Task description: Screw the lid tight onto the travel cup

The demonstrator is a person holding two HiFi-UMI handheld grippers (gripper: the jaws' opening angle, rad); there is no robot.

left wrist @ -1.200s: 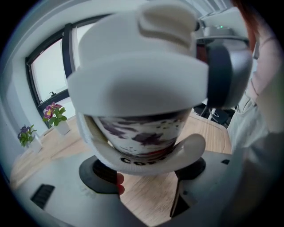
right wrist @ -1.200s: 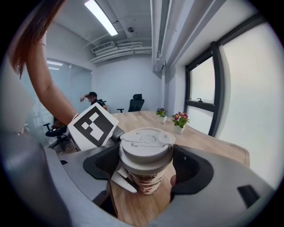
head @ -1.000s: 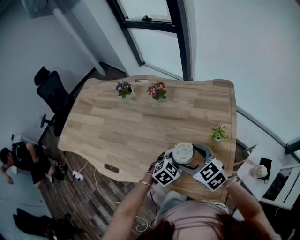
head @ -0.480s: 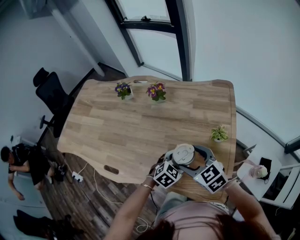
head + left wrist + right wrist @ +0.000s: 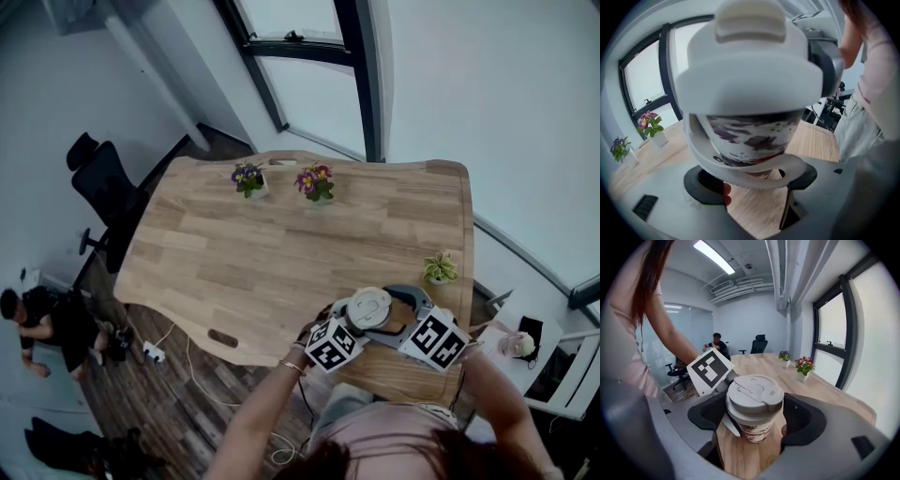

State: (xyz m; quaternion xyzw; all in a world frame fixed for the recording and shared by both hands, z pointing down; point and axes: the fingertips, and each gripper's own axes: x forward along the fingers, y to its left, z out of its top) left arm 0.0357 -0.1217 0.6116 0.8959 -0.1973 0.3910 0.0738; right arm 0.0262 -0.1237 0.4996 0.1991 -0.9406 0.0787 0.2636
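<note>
left claw [image 5: 757, 187] clamped on travel cup [image 5: 750, 136] body, bracing it on counter [image 5: 736, 455]; right claw [image 5: 755, 420] closed around lid [image 5: 754, 392], positioned for twisting.

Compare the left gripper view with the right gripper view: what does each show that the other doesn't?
Only the left gripper view shows the travel cup from low down, its splotched wall filling the frame, and the white strap's full loop across its lower front. Only the right gripper view shows the lid's top face, a marker cube beside the cup, a seated person and an office chair. Both show cup, lid, wooden table and potted flowers by the window.
</note>
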